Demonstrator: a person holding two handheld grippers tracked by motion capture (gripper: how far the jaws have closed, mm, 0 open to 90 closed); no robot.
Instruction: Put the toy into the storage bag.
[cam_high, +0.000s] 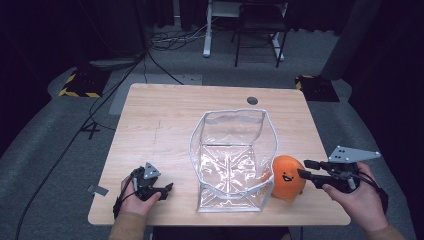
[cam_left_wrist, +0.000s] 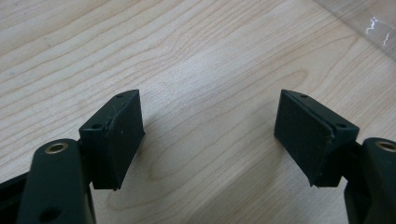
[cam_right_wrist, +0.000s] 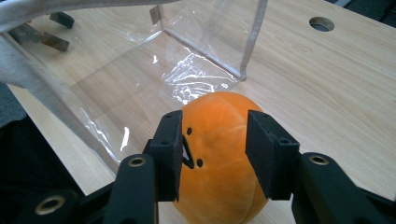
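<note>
A clear plastic bag (cam_high: 232, 160) stands open-topped in the middle of the wooden table (cam_high: 160, 115). Just right of it rests a round orange plush (cam_high: 287, 178) with a small black face. My right gripper (cam_high: 303, 168) points left at the plush, its fingertips at the plush's right edge. In the right gripper view the jaws stand open (cam_right_wrist: 214, 116) on either side of the plush (cam_right_wrist: 219, 186), with the bag (cam_right_wrist: 187, 46) behind it. My left gripper (cam_high: 166, 191) lies near the table's front left, open (cam_left_wrist: 210, 98) over bare wood, nothing between its jaws.
A round cable hole (cam_high: 252, 100) sits near the table's far edge. A corner of the clear bag (cam_left_wrist: 373, 23) is at the top right of the left gripper view. Beyond the table are grey carpet, cables and a chair (cam_high: 260, 30).
</note>
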